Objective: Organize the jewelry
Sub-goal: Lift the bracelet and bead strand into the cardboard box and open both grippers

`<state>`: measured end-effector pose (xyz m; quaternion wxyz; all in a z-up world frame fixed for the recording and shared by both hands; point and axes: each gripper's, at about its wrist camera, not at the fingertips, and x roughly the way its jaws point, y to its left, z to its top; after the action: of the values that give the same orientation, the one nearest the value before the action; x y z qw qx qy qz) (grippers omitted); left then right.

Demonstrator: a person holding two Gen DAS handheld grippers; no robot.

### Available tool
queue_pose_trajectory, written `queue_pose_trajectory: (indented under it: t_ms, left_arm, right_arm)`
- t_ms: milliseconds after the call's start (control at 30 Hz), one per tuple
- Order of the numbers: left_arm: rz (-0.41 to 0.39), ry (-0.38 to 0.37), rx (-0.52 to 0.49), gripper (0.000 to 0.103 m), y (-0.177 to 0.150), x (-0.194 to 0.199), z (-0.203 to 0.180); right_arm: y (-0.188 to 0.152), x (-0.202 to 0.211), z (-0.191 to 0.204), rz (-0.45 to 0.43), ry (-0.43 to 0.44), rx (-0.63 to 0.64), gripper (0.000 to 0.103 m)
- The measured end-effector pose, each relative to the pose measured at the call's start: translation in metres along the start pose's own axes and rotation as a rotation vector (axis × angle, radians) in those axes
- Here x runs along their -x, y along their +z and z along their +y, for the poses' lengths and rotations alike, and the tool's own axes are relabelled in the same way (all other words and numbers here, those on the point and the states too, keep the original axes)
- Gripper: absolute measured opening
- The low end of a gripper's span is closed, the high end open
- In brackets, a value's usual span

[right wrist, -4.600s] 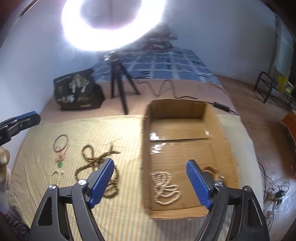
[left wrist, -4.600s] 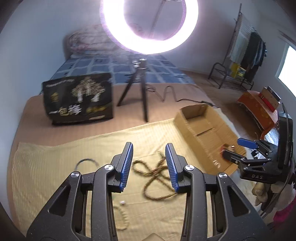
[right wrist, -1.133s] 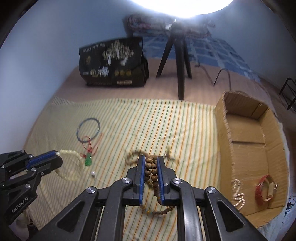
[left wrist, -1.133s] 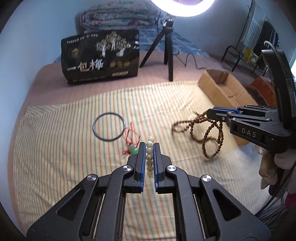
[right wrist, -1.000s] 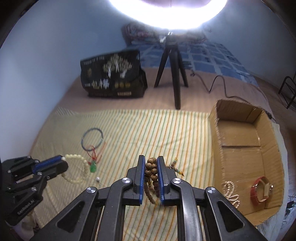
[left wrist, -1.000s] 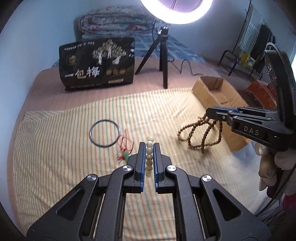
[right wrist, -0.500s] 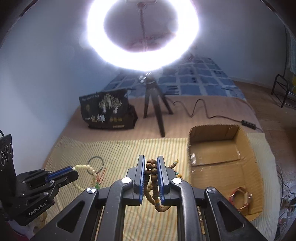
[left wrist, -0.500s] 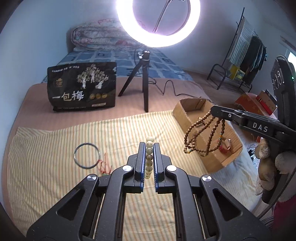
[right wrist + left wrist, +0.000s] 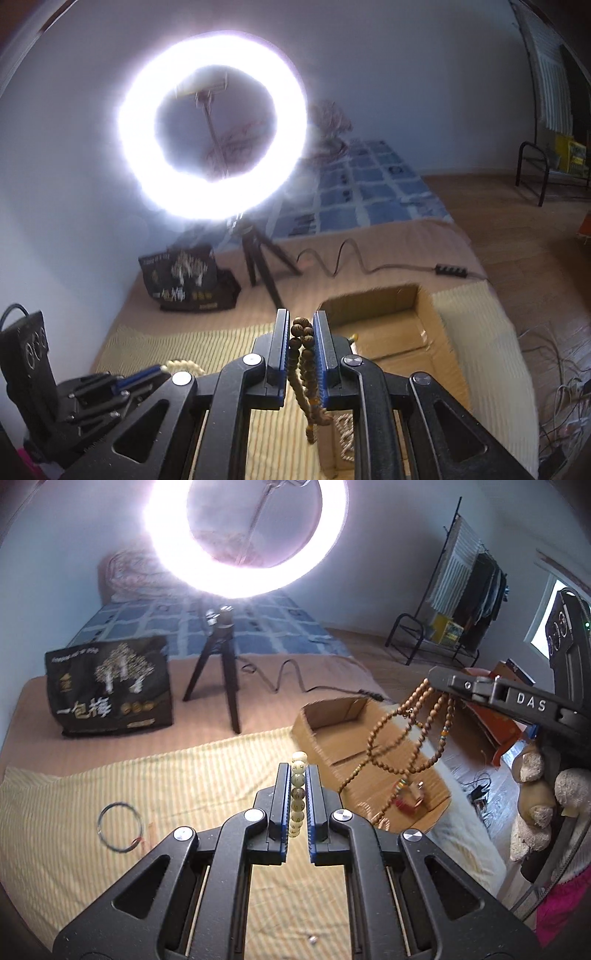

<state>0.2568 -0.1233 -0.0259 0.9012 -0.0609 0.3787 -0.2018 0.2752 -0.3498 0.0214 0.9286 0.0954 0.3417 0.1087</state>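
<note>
My left gripper [image 9: 297,770] is shut on a pale bead bracelet [image 9: 297,786] and holds it above the striped yellow cloth [image 9: 192,782]. My right gripper [image 9: 301,321] is shut on a long brown wooden bead necklace [image 9: 301,354]. In the left wrist view that necklace [image 9: 410,734] hangs in loops from the right gripper's tip [image 9: 437,679], above the open cardboard box [image 9: 332,716]. A red watch [image 9: 406,799] lies in the box. A dark ring bangle [image 9: 120,825] with a red cord lies on the cloth at the left.
A lit ring light [image 9: 243,535] on a black tripod [image 9: 221,672] stands behind the cloth. A black printed bag [image 9: 110,686] stands at the back left. A cable [image 9: 369,269] runs behind the box. A small bead [image 9: 313,939] lies on the cloth near me.
Both grippers have risen and tilted up with their jewelry. The brown necklace has moved right and now hangs over the cardboard box. The bangle stays on the cloth.
</note>
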Motion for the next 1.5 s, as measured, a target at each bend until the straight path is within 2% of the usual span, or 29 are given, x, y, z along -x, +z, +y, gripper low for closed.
queue_pose_trajectory:
  t_ms: [167, 333, 567, 933, 1267, 1367, 1433, 1500]
  left_arm:
    - [-0.008, -0.047, -0.002, 0.005, 0.012, -0.012, -0.019]
    - [0.009, -0.080, -0.021, 0.005, 0.018, -0.032, -0.036]
    - [0.029, -0.101, -0.056, 0.005, 0.026, -0.069, -0.058]
    - [0.095, -0.112, -0.040, 0.005, 0.021, -0.126, -0.063]
    - [0.133, -0.115, -0.056, 0.005, 0.013, -0.138, -0.068]
    - [0.139, -0.109, -0.054, 0.005, 0.014, -0.138, -0.068]
    - [0.140, -0.104, -0.058, 0.006, 0.014, -0.136, -0.068]
    - [0.137, -0.098, -0.068, 0.006, 0.013, -0.133, -0.069]
  right_arm:
    - [0.015, 0.013, -0.017, -0.057, -0.015, -0.028, 0.011]
    - [0.023, 0.005, -0.030, -0.058, -0.048, -0.007, 0.011]
    - [0.028, -0.022, -0.054, -0.030, -0.085, 0.000, 0.011]
    - [0.019, -0.067, -0.098, 0.049, -0.115, -0.051, 0.011]
    - [0.007, -0.086, -0.105, 0.106, -0.120, -0.051, 0.012]
    - [0.007, -0.083, -0.106, 0.107, -0.114, -0.059, 0.018]
    - [0.008, -0.082, -0.106, 0.102, -0.132, -0.057, 0.041]
    - [0.008, -0.080, -0.105, 0.097, -0.138, -0.053, 0.044]
